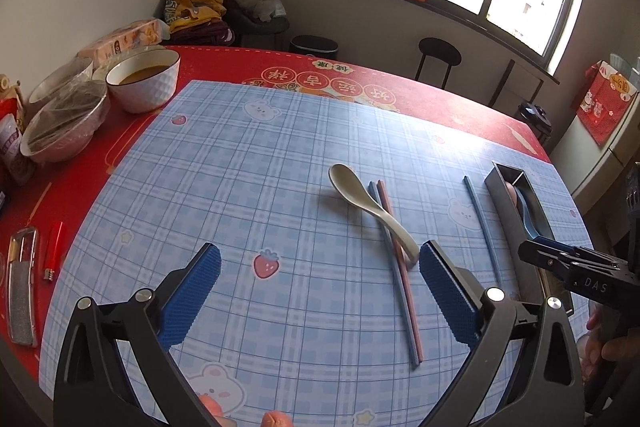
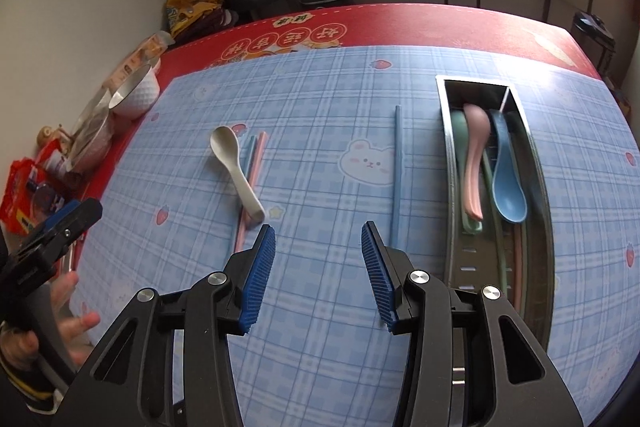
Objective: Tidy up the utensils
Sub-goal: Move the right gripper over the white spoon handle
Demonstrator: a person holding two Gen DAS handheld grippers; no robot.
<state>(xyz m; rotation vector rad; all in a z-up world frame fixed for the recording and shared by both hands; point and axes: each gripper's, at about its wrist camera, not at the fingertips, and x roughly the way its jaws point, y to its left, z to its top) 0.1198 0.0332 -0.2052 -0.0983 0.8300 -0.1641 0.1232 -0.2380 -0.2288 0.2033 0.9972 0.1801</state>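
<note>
Left gripper [image 1: 320, 267] and right gripper [image 2: 318, 245] both gaping, white spoon [image 1: 370, 209] across chopsticks [image 1: 394, 267] mid-mat, only right view shows pink spoon [image 2: 474, 155] and blue spoon [image 2: 506, 183] inside tray [image 2: 448, 163]

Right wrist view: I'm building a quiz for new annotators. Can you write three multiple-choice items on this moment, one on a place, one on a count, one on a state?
1. Where does the white spoon lie?
A. Inside the metal tray
B. Across the pink and blue chopsticks on the mat
C. In the white bowl

2. How many spoons lie in the metal tray?
A. None
B. One
C. At least two

3. How do the jaws of the right gripper stand?
A. Open, holding nothing
B. Shut on the lone blue chopstick
C. Shut on the white spoon

Key: 1 B, its handle crosses the chopstick pair on the plaid mat. 2 C, a pink spoon and a blue spoon show clearly, with more pieces underneath. 3 A, only mat shows between the blue pads; the lone blue chopstick lies untouched ahead.
</note>
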